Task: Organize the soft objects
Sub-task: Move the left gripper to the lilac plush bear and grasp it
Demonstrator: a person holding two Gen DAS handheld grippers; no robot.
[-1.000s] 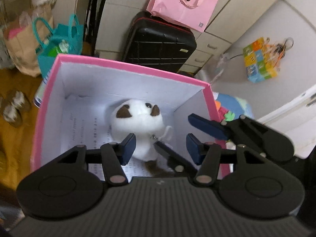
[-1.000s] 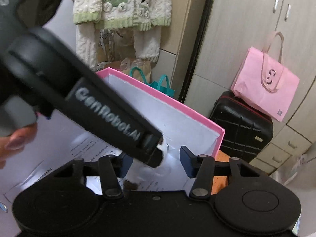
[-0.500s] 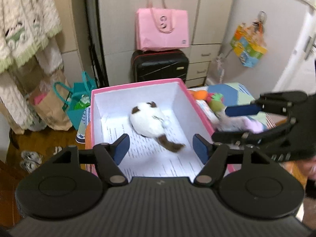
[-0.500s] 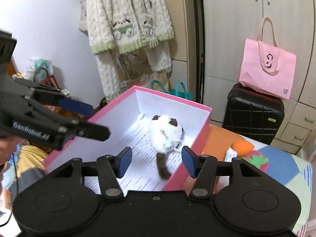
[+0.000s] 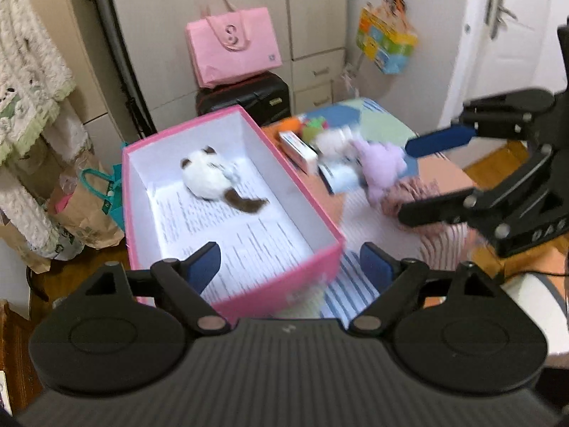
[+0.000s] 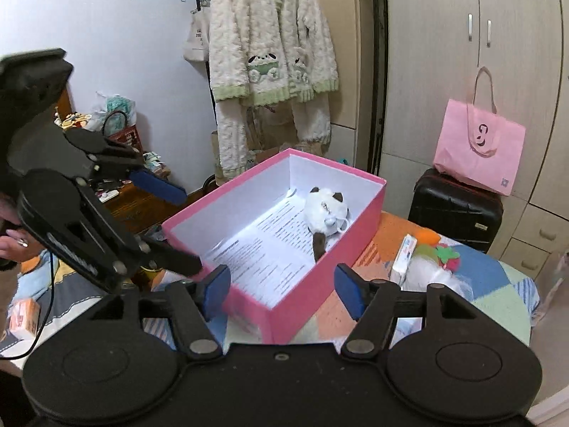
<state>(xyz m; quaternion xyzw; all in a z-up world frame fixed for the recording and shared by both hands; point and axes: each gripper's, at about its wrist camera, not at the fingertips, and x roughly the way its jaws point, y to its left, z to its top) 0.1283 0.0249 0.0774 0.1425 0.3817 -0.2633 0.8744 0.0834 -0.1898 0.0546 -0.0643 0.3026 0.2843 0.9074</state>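
A pink box (image 5: 284,274) with a white inside holds a white plush with brown ears and tail (image 5: 213,179); both also show in the right wrist view, the box (image 6: 370,213) and the plush (image 6: 325,217). My left gripper (image 5: 290,268) is open and empty above the box's near end. My right gripper (image 6: 282,291) is open and empty; it shows in the left wrist view (image 5: 423,178) beside a lilac plush (image 5: 382,167). A white fluffy toy (image 6: 434,277) lies right of the box.
A patchwork-covered table (image 6: 490,277) carries the box, a small carton (image 6: 405,254), an orange and green-red toy (image 6: 444,251) and a pinkish knit cloth (image 5: 409,195). Behind stand a black suitcase (image 6: 455,210), a pink bag (image 6: 478,153), wardrobes and a hanging fleece jacket (image 6: 270,49).
Both grippers have pulled up and back from the box. The white plush, released, now lies on its side inside the box. The right gripper has swung toward the toys right of the box.
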